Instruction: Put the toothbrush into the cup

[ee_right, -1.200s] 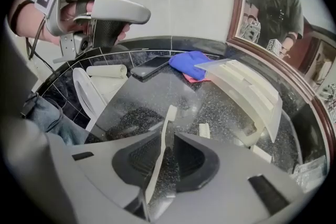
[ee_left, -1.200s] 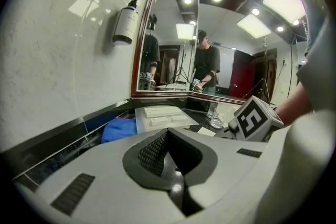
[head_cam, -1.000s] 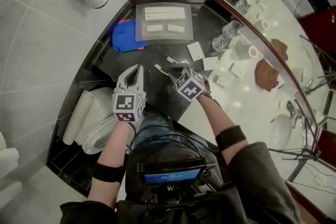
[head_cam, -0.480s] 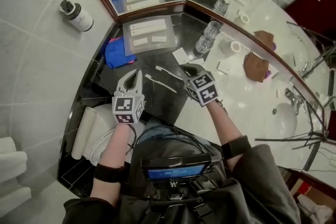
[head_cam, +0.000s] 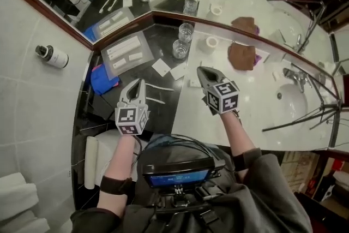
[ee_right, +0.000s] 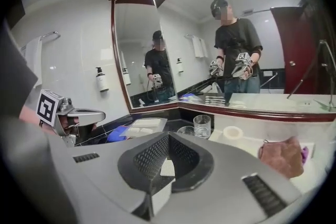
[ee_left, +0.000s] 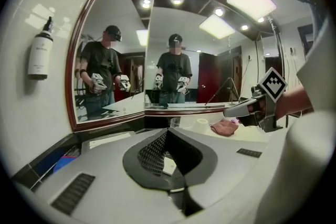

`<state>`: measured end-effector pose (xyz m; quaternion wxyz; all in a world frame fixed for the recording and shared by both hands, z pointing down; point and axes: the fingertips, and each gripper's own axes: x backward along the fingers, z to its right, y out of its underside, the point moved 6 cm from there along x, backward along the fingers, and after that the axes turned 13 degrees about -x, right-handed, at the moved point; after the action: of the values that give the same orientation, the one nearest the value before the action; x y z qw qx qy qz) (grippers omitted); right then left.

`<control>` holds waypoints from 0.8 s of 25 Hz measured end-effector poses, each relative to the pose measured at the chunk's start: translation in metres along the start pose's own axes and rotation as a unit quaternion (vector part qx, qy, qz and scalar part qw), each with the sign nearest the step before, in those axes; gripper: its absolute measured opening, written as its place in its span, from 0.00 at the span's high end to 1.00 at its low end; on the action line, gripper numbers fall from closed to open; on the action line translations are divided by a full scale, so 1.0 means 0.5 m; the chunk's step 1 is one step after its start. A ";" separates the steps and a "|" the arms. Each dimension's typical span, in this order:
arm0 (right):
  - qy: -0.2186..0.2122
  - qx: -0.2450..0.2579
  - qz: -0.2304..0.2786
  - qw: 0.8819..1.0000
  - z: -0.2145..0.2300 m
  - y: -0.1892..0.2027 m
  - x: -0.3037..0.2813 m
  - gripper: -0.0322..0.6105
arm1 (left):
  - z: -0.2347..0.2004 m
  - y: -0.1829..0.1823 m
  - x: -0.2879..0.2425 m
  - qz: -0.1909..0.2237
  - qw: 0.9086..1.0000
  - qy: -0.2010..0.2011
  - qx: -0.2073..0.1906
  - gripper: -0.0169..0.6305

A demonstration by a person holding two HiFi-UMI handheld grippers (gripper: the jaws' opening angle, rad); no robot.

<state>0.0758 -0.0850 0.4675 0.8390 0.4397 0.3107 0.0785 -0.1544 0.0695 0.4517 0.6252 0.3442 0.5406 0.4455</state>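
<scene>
Two white toothbrushes [head_cam: 160,87] [head_cam: 155,99] lie on the dark counter, just right of my left gripper [head_cam: 137,83]. That gripper is shut and holds nothing; its closed jaws [ee_left: 167,135] point toward the mirror corner. Two clear glass cups [head_cam: 186,31] [head_cam: 180,49] stand upright near the mirror corner, and both show in the right gripper view [ee_right: 202,126] [ee_right: 185,131]. My right gripper [head_cam: 200,70] hovers over the pale counter, right of the toothbrushes, shut and empty [ee_right: 168,137]. Each gripper shows in the other's view: the right gripper [ee_left: 247,109] and the left gripper [ee_right: 79,114].
A plastic sleeve of packets [head_cam: 124,52] and a blue cloth [head_cam: 103,79] lie at the left. White cards [head_cam: 162,67], a tape roll [head_cam: 212,41] and a brown cloth [head_cam: 241,55] sit near the cups. The sink [head_cam: 292,101] is at the right. A bottle [head_cam: 52,55] hangs on the wall.
Both grippers have risen off the counter. The right one has swung right, away from the toothbrushes and over the pale counter, with nothing in it. The head view has shifted toward the sink.
</scene>
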 end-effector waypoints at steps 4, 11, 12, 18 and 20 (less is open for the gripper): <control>0.032 -0.020 0.025 0.999 0.064 -0.001 0.067 0.94 | 0.051 -0.027 -0.031 0.006 0.999 0.029 -0.016 0.97; 0.059 -0.044 0.051 0.996 0.127 0.006 0.147 0.94 | 0.123 -0.062 -0.062 0.011 0.997 0.063 -0.032 0.97; 0.061 -0.047 0.052 0.996 0.132 0.008 0.155 0.94 | 0.131 -0.066 -0.065 0.012 0.997 0.066 -0.033 0.97; 0.068 -0.054 0.053 0.995 0.152 0.033 0.181 0.94 | 0.164 -0.073 -0.064 0.012 0.996 0.081 -0.047 0.97; 0.070 -0.054 0.052 0.995 0.154 0.038 0.187 0.94 | 0.169 -0.073 -0.059 0.011 0.995 0.082 -0.053 0.97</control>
<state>0.1981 -0.0889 0.4725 0.8325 0.4026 0.3408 0.1693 -0.0654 0.0329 0.4447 0.5910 0.2784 0.5617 0.5077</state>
